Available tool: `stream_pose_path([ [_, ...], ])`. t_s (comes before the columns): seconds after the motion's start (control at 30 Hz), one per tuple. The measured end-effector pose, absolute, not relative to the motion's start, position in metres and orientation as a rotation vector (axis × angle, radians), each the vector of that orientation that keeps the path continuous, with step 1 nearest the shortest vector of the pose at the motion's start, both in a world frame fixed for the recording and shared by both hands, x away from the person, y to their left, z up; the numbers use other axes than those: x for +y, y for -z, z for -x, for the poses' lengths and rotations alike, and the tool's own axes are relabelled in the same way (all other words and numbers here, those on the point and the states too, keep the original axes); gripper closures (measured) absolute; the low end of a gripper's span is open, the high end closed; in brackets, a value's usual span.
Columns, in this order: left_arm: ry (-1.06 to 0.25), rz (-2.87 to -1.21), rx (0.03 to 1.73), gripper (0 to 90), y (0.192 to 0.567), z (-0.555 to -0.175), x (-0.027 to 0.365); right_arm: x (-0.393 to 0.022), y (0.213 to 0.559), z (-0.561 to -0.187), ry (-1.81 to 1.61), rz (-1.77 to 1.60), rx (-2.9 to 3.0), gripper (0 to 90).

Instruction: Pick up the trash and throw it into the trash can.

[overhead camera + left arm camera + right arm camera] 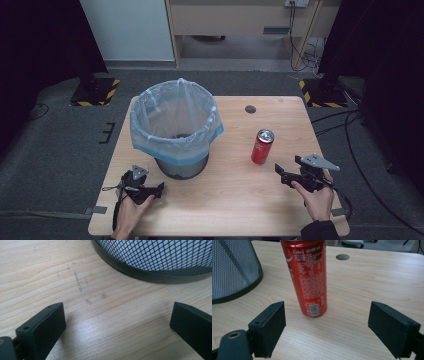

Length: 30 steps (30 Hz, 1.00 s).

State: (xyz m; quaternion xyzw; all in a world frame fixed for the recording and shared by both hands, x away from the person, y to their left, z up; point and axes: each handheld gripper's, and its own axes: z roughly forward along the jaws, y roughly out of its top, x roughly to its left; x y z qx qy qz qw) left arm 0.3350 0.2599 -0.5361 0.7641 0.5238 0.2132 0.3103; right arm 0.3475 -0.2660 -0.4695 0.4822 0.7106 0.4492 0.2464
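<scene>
A red cola can (262, 146) stands upright on the wooden table (235, 200), right of centre. In the right gripper view the can (308, 277) rises just beyond the two wide-apart jaws. My right gripper (281, 174) is open, a little in front and to the right of the can, not touching it. A mesh waste bin (176, 130) lined with a pale blue bag stands at the left centre. My left gripper (161, 188) rests open near the table's front left, close to the bin's base (150, 272), with nothing between its jaws.
A round cable hole (250, 109) lies in the table top behind the can. Cables (350, 145) run over the grey floor on the right. Black stand feet with yellow striped tape (95, 91) flank the table's far corners.
</scene>
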Motion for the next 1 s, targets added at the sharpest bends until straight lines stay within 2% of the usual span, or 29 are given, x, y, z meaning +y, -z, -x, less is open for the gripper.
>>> stream_pose_path([
  [1.0, -0.565, -2.016, 1.387, 0.0, 0.536, -0.335, 0.259, -0.241, 0.448, -0.392, -1.302, -1.269, 1.916, 14.4],
])
